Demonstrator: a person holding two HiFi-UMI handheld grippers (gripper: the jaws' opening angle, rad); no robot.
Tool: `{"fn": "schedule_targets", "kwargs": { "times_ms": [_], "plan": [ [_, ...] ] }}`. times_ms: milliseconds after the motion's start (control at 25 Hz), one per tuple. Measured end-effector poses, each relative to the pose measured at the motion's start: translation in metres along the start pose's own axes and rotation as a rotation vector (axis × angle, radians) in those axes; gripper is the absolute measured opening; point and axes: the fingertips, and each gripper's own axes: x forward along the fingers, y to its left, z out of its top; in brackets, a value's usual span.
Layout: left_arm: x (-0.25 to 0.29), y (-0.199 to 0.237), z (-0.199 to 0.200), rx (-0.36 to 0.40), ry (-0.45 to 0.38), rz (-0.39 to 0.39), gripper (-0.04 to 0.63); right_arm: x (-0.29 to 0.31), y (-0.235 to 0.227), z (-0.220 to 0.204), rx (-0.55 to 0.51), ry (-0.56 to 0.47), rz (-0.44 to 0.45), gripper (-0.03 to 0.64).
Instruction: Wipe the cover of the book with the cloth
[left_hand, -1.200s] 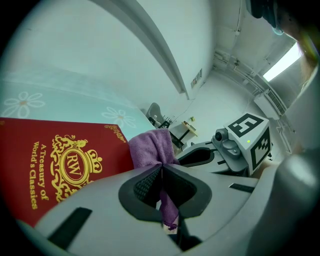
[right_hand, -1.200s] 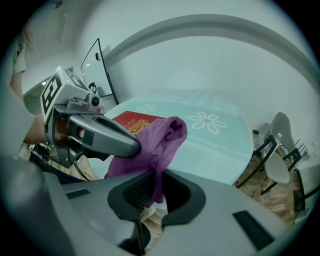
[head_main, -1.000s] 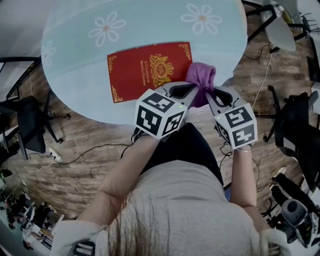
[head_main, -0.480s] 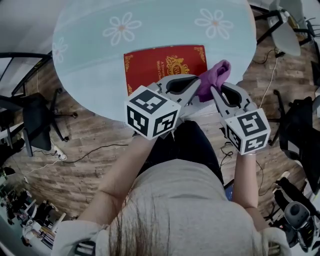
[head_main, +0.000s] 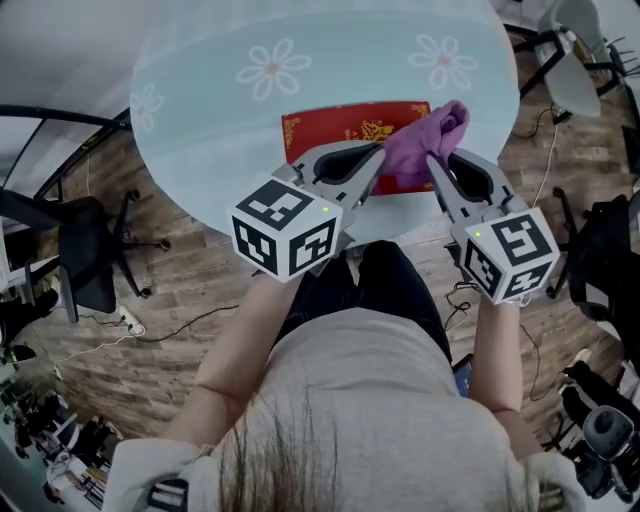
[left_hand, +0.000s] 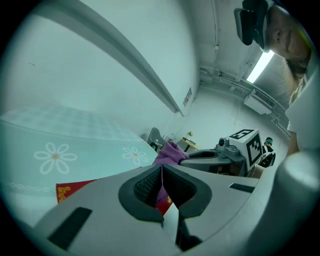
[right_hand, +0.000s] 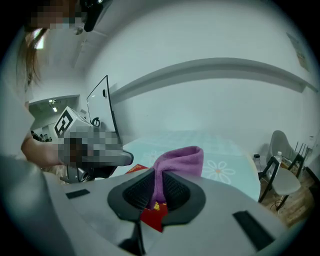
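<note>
A red book (head_main: 335, 132) with gold print lies on the light-blue round table (head_main: 220, 110) near its front edge. Over the book's right end, a purple cloth (head_main: 425, 140) is bunched up between both grippers. My right gripper (head_main: 437, 160) is shut on the cloth, which stands up out of its pads (right_hand: 145, 192) as a purple fold (right_hand: 182, 160). From the left, my left gripper (head_main: 378, 152) meets the cloth; its pads (left_hand: 145, 187) are pressed together with a purple sliver between them. The cloth (left_hand: 170, 152) and book (left_hand: 75, 189) show beyond them.
The person's lap (head_main: 380, 290) is close against the table's front edge. Office chairs (head_main: 70, 250) stand on the wooden floor at both sides, with cables (head_main: 180, 320) lying between them. A white chair (right_hand: 282, 175) stands to the right of the table.
Both grippers have carried the cloth from beside the book's right edge to over its right end, with the cloth now bunched higher. The camera has also shifted.
</note>
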Motion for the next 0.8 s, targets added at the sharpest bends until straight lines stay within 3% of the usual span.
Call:
{"fn": "schedule_targets", "kwargs": {
  "times_ms": [320,520,800],
  "plan": [
    [-0.040,0.003,0.041,0.082,-0.101,0.034,0.025,0.000,0.029,0.056,-0.052,-0.129,-0.007,0.052],
    [-0.060,0.002,0.071,0.123,-0.198,0.057,0.025,-0.003,0.044,0.087,-0.068,-0.211,0.032,0.052],
    [-0.085,0.012,0.100,0.164,-0.269,0.090,0.025,-0.002,0.058,0.118,-0.087,-0.290,0.057,0.052]
  ]
}}
